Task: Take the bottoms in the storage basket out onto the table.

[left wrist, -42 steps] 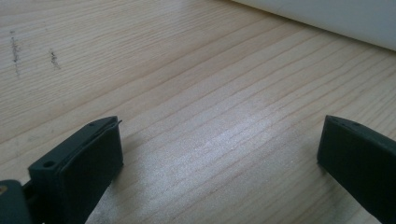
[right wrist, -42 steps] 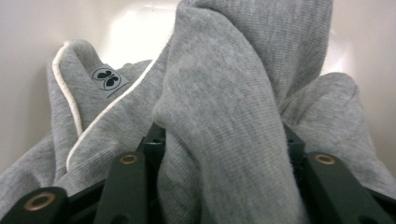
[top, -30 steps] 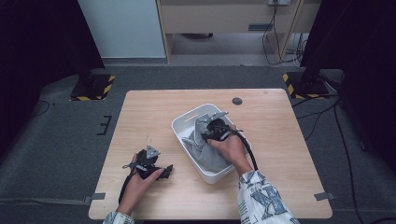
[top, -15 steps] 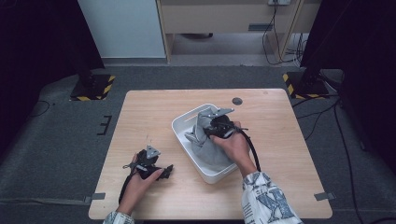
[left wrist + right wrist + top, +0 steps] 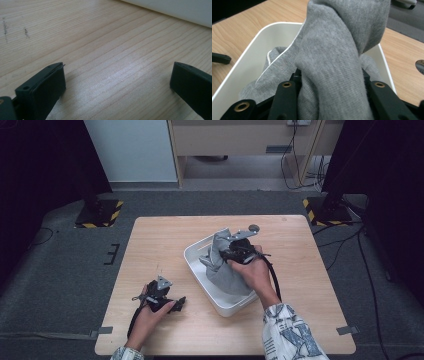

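A grey cloth lies bunched in a white bin at the middle of the wooden table. My right gripper is shut on a thick fold of this cloth and holds part of it up above the bin, while the rest trails down inside. My left gripper rests low on the table near the front left, to the left of the bin. Its jaws stand wide open over bare wood with nothing between them.
A small dark round object lies on the table behind the bin. The bin's white wall is just beyond my left gripper. Black stands with yellow-striped bases sit on the floor off both far corners.
My right gripper has risen with the grey cloth, drawing a taller fold out of the bin. The left gripper has stayed where it was.
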### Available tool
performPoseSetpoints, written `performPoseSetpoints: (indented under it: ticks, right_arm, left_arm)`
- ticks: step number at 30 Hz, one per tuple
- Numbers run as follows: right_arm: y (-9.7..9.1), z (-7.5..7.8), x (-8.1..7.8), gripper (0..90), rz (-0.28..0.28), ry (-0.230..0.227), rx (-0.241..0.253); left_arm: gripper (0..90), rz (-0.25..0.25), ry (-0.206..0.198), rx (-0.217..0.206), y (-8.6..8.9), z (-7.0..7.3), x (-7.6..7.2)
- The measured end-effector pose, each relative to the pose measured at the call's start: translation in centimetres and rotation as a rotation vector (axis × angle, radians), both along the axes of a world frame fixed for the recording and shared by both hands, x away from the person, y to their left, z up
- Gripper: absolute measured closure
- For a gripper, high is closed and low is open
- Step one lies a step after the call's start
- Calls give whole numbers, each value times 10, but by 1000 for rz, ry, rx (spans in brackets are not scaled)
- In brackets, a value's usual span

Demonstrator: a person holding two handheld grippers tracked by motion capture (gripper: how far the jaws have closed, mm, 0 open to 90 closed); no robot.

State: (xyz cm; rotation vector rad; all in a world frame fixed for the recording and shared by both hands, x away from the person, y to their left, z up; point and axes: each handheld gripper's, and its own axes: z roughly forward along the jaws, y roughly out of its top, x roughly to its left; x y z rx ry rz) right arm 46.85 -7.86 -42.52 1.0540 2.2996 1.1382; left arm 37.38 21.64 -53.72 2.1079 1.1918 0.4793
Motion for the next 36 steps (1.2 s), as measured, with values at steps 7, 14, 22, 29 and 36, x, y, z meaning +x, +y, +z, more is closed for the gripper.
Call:
performPoseSetpoints:
  ticks: [7,14,22,29,36]
  right_arm:
    - [-1,7,-1,590,3,-21,7]
    - [-3,11,-2,590,0,-11,22]
    - [-7,22,-3,589,2,-13,32]
    - [-13,32,-3,590,-3,-5,51]
    - [-18,42,0,589,-11,-3,88]
  left_arm:
    - [0,-3,-2,1,0,0,0]
    - [0,-5,-1,2,-1,0,-1]
    - [0,-6,-1,3,-1,0,-1]
    - [0,-9,0,3,-1,0,-1]
    - [0,-10,1,3,-1,0,-1]
